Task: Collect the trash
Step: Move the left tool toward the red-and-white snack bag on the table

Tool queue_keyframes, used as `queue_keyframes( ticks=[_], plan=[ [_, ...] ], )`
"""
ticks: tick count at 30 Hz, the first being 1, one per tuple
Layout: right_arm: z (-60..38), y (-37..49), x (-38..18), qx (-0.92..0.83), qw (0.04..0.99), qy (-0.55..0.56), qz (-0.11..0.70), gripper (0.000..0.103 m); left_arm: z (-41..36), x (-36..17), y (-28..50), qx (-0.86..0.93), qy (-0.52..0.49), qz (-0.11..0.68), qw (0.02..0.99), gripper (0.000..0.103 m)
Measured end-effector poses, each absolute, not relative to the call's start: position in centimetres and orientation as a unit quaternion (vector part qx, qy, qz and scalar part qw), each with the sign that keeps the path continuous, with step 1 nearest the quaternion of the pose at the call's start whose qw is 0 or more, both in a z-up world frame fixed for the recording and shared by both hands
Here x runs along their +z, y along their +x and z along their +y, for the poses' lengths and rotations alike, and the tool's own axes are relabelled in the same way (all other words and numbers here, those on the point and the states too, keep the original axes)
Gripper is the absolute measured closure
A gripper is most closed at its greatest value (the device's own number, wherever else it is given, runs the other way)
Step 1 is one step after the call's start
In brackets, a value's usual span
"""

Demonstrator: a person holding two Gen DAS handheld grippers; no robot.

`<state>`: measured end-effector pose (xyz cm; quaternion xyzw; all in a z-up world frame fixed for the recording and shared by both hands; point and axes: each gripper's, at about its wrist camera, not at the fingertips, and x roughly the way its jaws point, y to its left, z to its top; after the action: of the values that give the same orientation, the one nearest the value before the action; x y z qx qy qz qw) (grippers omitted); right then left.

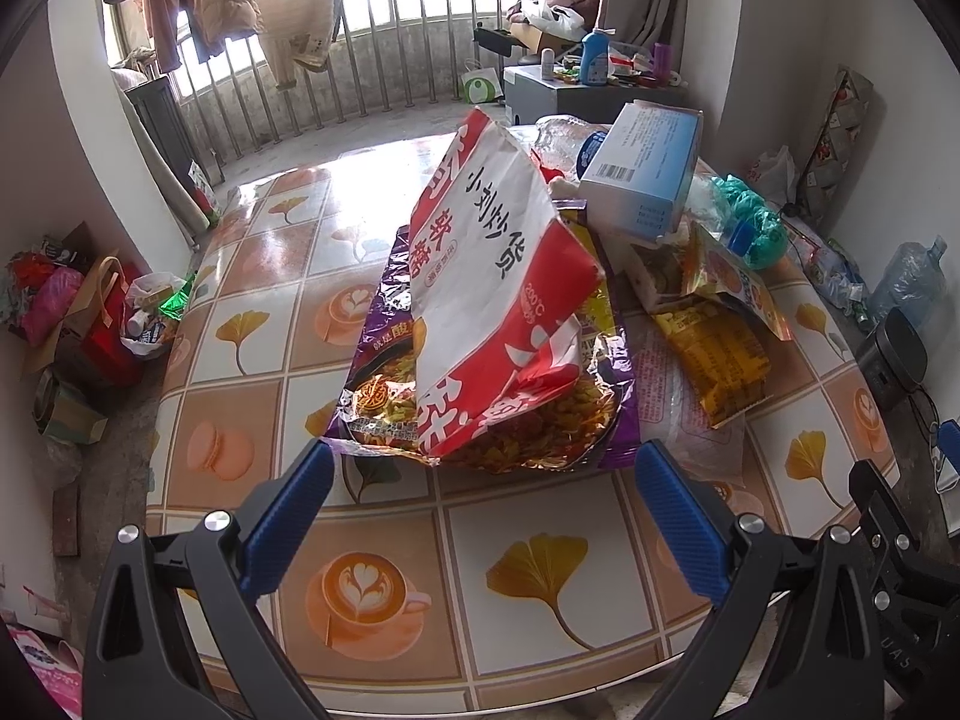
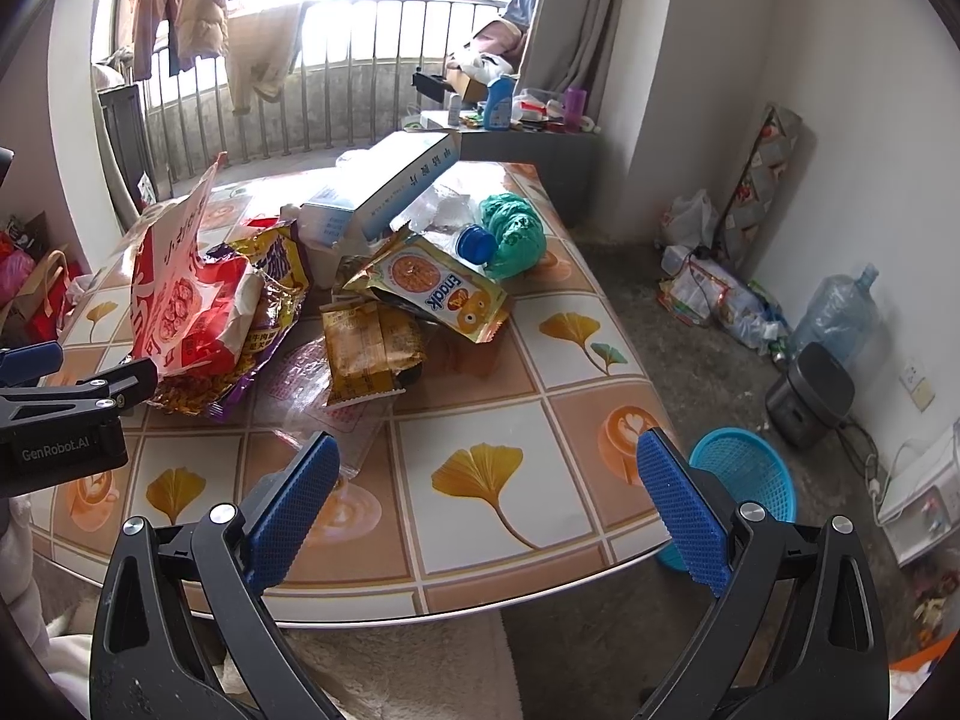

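Both grippers, left gripper [image 1: 483, 480] and right gripper [image 2: 487, 471], are held spread wide, empty, above the tiled table [image 2: 480, 540]. Trash wrappers [image 2: 372, 342] are piled at its far side, and a blue basket [image 2: 750, 474] stands on the floor to the right.

Table [image 2: 480, 540]: fills the middle of both views, its near edge at the bottom.
Trash pile: on the table's far half, centre in the left wrist view, upper left in the right wrist view.
Paper bag [image 1: 498, 276]: stands tilted on a flat foil wrapper [image 1: 372, 396], at the pile's left end.
Carton [image 1: 645, 171]: behind and right of the paper bag, propped on top of the pile.
Snack pouch [image 2: 438, 288]: centre of the right wrist view, leaning over a smaller packet [image 2: 369, 348].
Bottle cap [image 2: 477, 243]: just behind the snack pouch, beside a bunched bag [image 2: 516, 231].
Basket [image 2: 744, 480]: on the floor, lower right, past the table's near right corner.
Water jug [image 2: 840, 312]: on the floor by the right wall.
Railing [image 1: 372, 48]: behind the table, top of frame.
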<state>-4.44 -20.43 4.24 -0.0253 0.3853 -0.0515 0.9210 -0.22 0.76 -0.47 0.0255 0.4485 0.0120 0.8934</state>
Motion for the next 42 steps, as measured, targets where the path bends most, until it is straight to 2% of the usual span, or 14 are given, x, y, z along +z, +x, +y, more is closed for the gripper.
queue_keyframes(
  ticks=[18,29,37,42],
  plan=[
    [-21.2,-4.0,4.8,-0.069,0.923,-0.005,0.378,0.008,1.5,-0.3,-0.1,-0.004,0.021,0.441,0.897,0.005],
    [-21.5,-3.4,5.9,-0.068,0.937,0.007,0.343,0.008,1.5,0.0,0.6,-0.017,0.033,0.435,0.9,0.005],
    [-21.9,-2.8,6.5,-0.05,0.946,0.025,0.319,0.008,1.9,0.8,-0.2,-0.097,0.043,0.374,0.921,0.005],
    [-22.3,-2.4,5.4,-0.041,0.94,0.042,0.336,0.008,2.8,0.7,-1.3,-0.135,0.05,0.337,0.93,0.005]
  ],
)
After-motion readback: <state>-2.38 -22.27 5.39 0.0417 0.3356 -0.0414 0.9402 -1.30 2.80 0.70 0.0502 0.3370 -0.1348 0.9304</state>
